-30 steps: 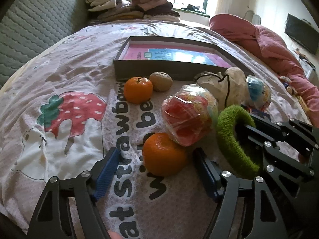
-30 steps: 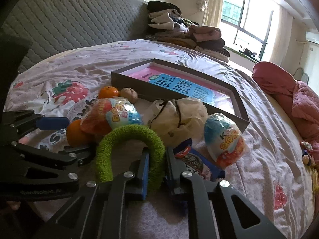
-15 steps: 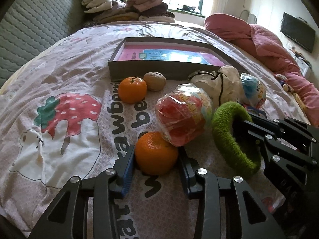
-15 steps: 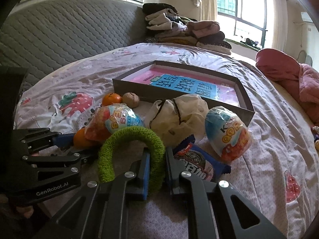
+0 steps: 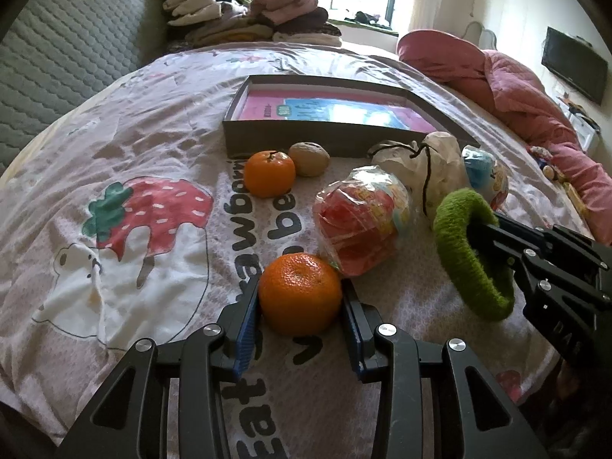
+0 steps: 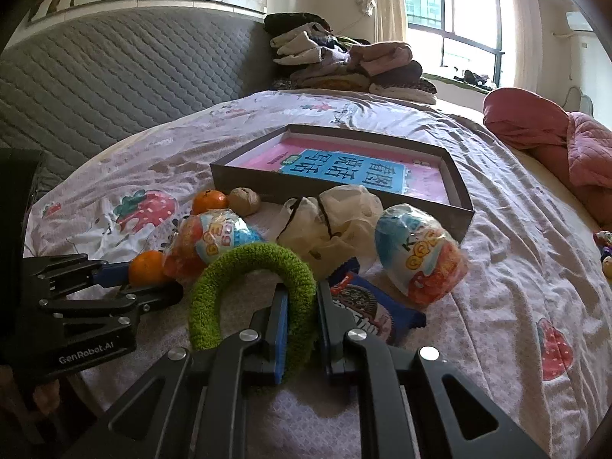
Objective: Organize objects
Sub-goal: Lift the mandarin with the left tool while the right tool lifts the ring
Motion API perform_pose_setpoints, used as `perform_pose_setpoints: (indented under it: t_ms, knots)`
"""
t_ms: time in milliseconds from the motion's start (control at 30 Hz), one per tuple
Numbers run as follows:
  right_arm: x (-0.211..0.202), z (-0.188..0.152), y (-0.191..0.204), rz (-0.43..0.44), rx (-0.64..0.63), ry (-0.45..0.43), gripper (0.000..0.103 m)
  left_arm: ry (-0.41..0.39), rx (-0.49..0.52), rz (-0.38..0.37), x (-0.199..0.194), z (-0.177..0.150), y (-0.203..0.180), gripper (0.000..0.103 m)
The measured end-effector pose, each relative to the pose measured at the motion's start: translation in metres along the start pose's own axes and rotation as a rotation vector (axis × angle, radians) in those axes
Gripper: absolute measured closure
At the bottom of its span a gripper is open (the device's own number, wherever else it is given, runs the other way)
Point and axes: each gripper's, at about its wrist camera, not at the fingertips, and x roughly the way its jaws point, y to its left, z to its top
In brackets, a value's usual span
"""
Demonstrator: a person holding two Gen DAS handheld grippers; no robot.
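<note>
My left gripper (image 5: 300,308) is shut on an orange (image 5: 300,292) that rests on the bedsheet; it also shows in the right wrist view (image 6: 147,267). My right gripper (image 6: 302,306) is shut on a fuzzy green ring (image 6: 248,267), held upright above the sheet; the ring shows in the left wrist view (image 5: 463,256). A grey shallow box (image 5: 306,135) with a pink and blue book inside lies farther back. In front of it lie a second orange (image 5: 269,174), a walnut (image 5: 309,158), a red wrapped egg (image 5: 361,220), a white drawstring pouch (image 5: 424,168) and a blue wrapped egg (image 6: 419,254).
A blue Oreo packet (image 6: 367,310) lies just right of my right gripper. Folded clothes (image 6: 344,61) are stacked at the bed's far end. A pink quilt (image 5: 528,103) lies at the right. A grey padded headboard (image 6: 114,76) borders the left.
My left gripper moved forward around the near orange and closed on it. My right gripper kept its hold on the green ring and rose slightly.
</note>
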Motion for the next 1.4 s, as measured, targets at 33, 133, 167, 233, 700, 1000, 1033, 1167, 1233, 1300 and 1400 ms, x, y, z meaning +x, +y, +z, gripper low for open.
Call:
perform_pose_setpoints:
  t_ms: [33, 133, 167, 233, 700, 1000, 1033, 1167, 1233, 1300, 1400]
  knots:
    - [-0.001, 0.0, 0.0, 0.0, 0.002, -0.003, 0.089, 0.001, -0.004, 0.002, -0.001, 0.0, 0.0, 0.063]
    - [-0.004, 0.001, -0.001, 0.0, 0.002, -0.012, 0.089, -0.008, -0.006, 0.002, -0.007, 0.001, 0.0, 0.063]
    - [-0.005, 0.001, -0.001, 0.001, 0.003, -0.017, 0.089, -0.015, -0.006, 0.004, -0.009, 0.001, 0.0, 0.063]
    - [-0.008, 0.001, -0.002, 0.003, 0.006, -0.023, 0.089, -0.024, -0.009, 0.004, -0.013, 0.002, 0.002, 0.063]
    - [-0.02, 0.003, -0.01, 0.001, 0.032, -0.056, 0.089, -0.099, 0.009, 0.017, -0.034, 0.004, -0.003, 0.063]
    - [-0.025, 0.007, -0.014, -0.011, 0.041, -0.086, 0.089, -0.131, 0.015, 0.002, -0.04, 0.007, -0.009, 0.063]
    - [-0.026, 0.007, -0.014, -0.015, 0.041, -0.091, 0.089, -0.134, 0.014, 0.001, -0.041, 0.008, -0.01, 0.063]
    - [-0.029, 0.009, -0.016, -0.025, 0.045, -0.107, 0.089, -0.147, 0.014, -0.003, -0.043, 0.014, -0.014, 0.063]
    - [-0.03, 0.01, -0.018, -0.031, 0.051, -0.106, 0.089, -0.148, 0.015, -0.009, -0.043, 0.016, -0.017, 0.063]
    - [-0.031, 0.011, -0.02, -0.035, 0.059, -0.114, 0.089, -0.156, 0.021, -0.012, -0.044, 0.018, -0.019, 0.063]
    - [-0.035, 0.014, -0.022, -0.043, 0.061, -0.128, 0.089, -0.169, 0.026, -0.013, -0.047, 0.023, -0.022, 0.063]
